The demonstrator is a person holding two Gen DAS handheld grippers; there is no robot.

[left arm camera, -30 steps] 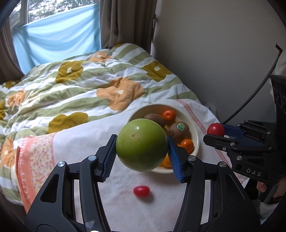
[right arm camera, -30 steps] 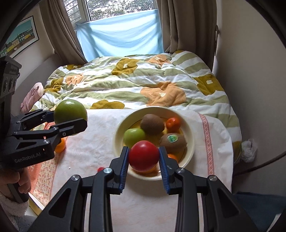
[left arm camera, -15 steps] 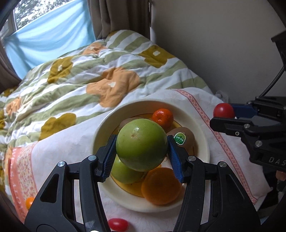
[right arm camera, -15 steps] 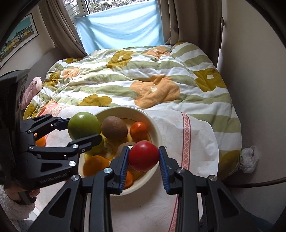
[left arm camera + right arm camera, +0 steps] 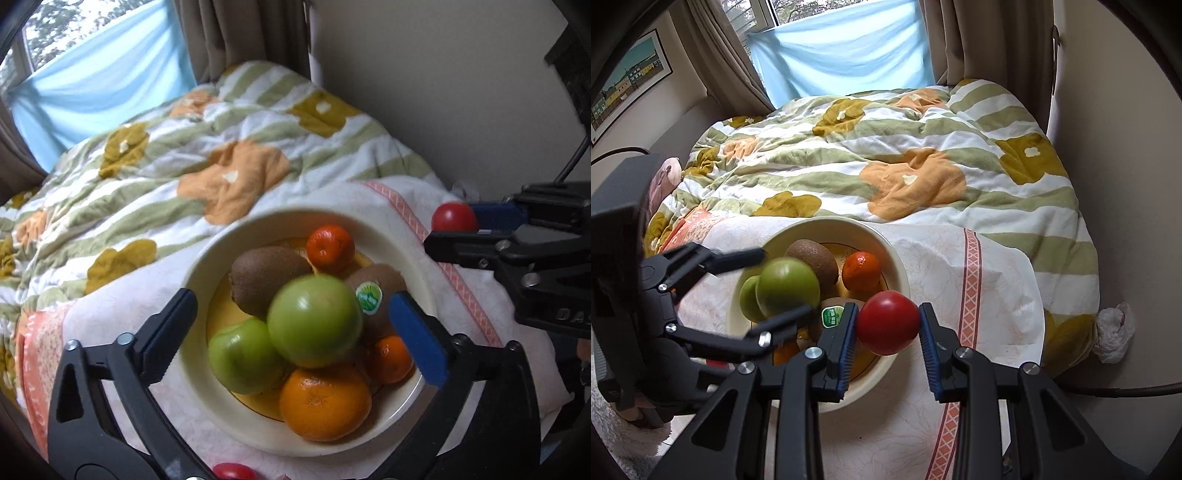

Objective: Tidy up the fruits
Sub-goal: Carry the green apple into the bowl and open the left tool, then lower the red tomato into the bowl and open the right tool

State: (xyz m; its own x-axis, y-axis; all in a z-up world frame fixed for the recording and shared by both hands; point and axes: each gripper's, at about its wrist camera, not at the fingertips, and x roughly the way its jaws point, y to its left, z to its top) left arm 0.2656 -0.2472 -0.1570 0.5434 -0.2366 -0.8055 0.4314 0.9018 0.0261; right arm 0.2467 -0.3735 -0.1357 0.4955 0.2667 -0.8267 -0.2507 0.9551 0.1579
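Note:
A cream bowl (image 5: 199,266) on the white cloth holds two kiwis, a green apple (image 5: 242,356), a big orange (image 5: 325,402) and small oranges. My left gripper (image 5: 291,325) is open wide over the bowl; the large green fruit (image 5: 314,321) lies between its fingers, free of both pads, on the pile. It also shows in the right wrist view (image 5: 786,286). My right gripper (image 5: 888,325) is shut on a red tomato (image 5: 888,321), held above the bowl's right rim (image 5: 901,266).
A small red tomato (image 5: 232,472) lies on the cloth in front of the bowl. A flowered quilt (image 5: 886,147) covers the bed behind. A wall is at the right and a cable (image 5: 1108,389) runs at the lower right.
My left gripper opened and let go of the large green fruit, which now rests in the bowl. My right gripper moved slightly with the red tomato still held.

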